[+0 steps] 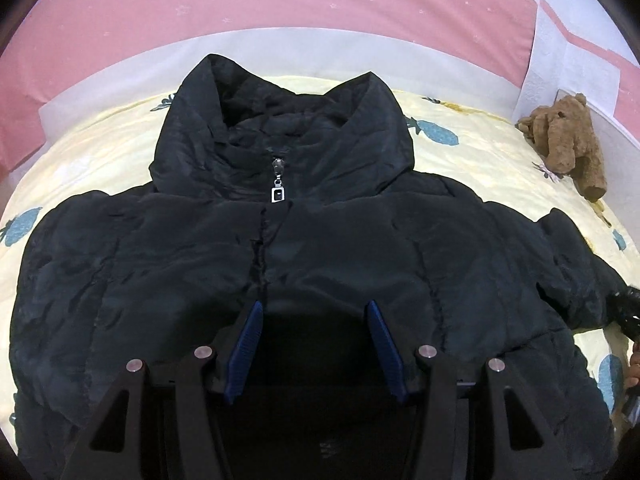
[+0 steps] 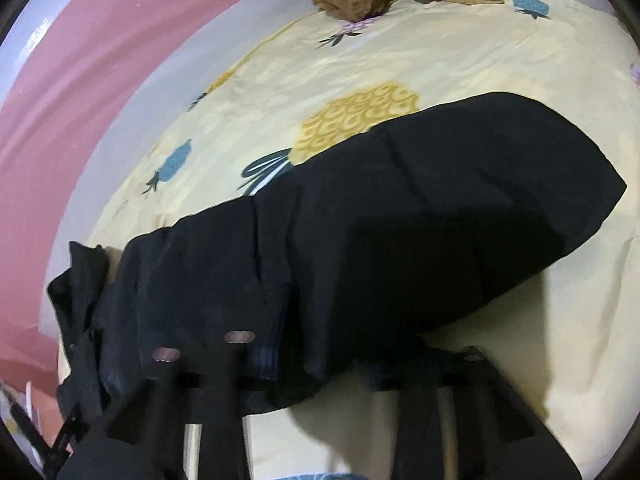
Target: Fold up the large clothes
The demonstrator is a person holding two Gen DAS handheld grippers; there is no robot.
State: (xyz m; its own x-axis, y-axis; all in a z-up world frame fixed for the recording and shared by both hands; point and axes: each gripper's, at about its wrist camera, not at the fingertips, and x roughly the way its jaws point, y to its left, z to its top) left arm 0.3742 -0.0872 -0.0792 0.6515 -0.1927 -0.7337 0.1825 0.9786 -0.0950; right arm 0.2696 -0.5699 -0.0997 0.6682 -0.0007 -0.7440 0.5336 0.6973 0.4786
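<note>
Black jacket [image 1: 320,240] under open left tongs [image 1: 316,312], sleeve [image 2: 400,208] in closed right tongs [image 2: 320,344].

One black jacket [image 1: 304,264] with one zip pull [image 1: 277,194], one brown teddy bear [image 1: 568,140], one yellow pineapple-print bedsheet [image 1: 472,160], two tools: left [image 1: 316,344], right [image 2: 320,344].

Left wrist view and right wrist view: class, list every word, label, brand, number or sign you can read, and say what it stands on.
None: no readable text in either view.
Zipper pull on the black puffer jacket: a small mark in its square frame, too small to read.
Yellow bedsheet: pineapple prints only, no lettering.
Brown plush dog: no tag visible.
</note>
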